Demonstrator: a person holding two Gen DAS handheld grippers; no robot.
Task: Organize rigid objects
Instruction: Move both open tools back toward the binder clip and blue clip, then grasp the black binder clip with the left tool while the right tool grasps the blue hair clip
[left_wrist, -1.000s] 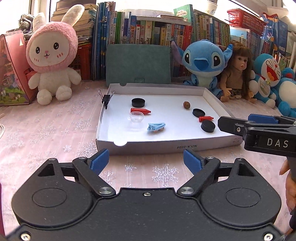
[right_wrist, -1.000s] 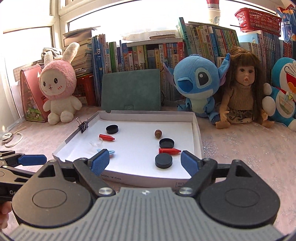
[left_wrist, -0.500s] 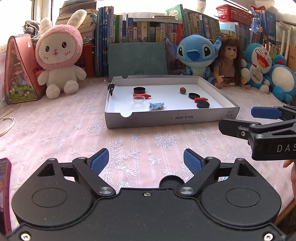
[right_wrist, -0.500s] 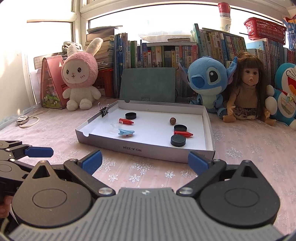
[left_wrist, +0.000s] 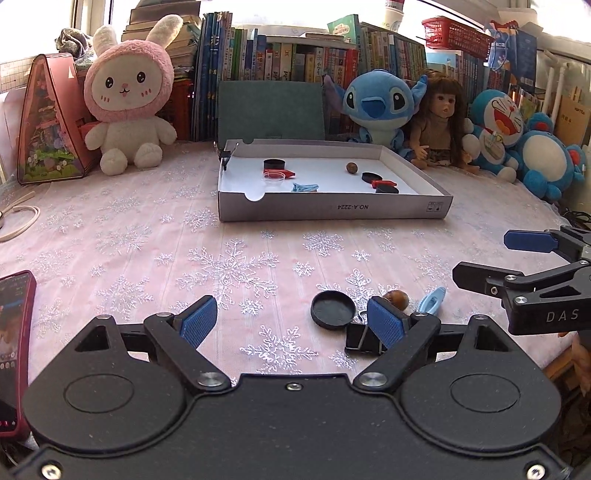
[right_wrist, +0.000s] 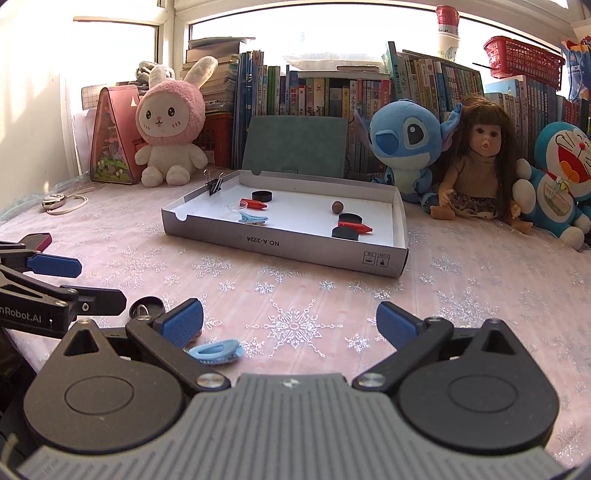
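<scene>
A shallow white box stands mid-table holding black caps, red crayons, a blue clip, a nut and a clear lid. On the cloth close to me lie a black cap, a black binder clip, a brown nut and a light blue clip. My left gripper is open and empty, its right pad above the binder clip. My right gripper is open wide and empty, with the blue clip by its left finger.
Plush toys, a doll and rows of books line the back. A red phone lies at the near left and a cord further left. The table edge drops off at the near right.
Both grippers have drawn back from the box toward the near table edge. The loose cap, binder clip, nut and blue clip have come into view. The right jaws have widened a little.
</scene>
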